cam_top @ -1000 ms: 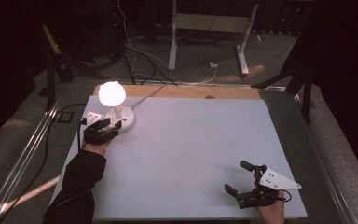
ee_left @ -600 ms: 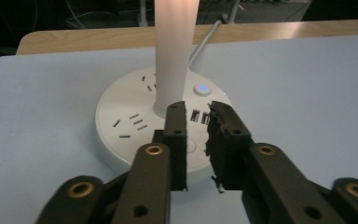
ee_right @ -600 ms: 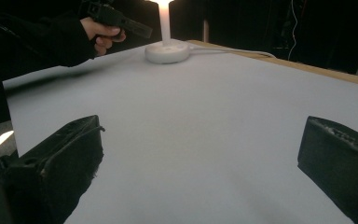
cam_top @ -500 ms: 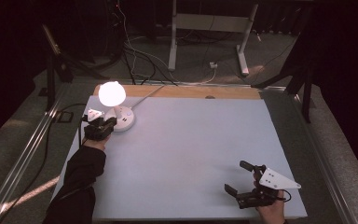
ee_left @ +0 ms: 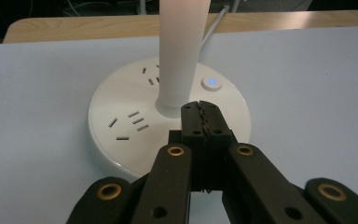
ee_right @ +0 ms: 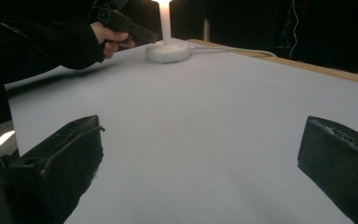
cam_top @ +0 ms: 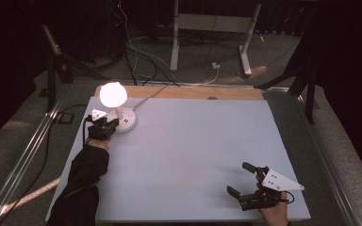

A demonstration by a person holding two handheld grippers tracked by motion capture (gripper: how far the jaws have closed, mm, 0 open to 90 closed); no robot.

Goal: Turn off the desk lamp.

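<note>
Where its globe glows, lamp [cam_top: 118,110] stands upright.

Left gripper [ee_left: 200,112] with jaws pressed together over white round lamp base [ee_left: 121,144], tips just before the stem [ee_left: 181,51]; beside it a button [ee_left: 211,83] (lit blue), socket slots [ee_left: 131,123].

Your left gripper [ee_left: 200,122] pressed shut over the round base [ee_left: 121,140] of the lit lamp [cam_top: 112,94], its stem [ee_left: 181,51] rising directly ahead, your right gripper [cam_top: 247,183] spread wide near the front edge, open pale tabletop [cam_top: 193,141] between them, lamp cord [cam_top: 148,94] trailing off the far edge.
</note>
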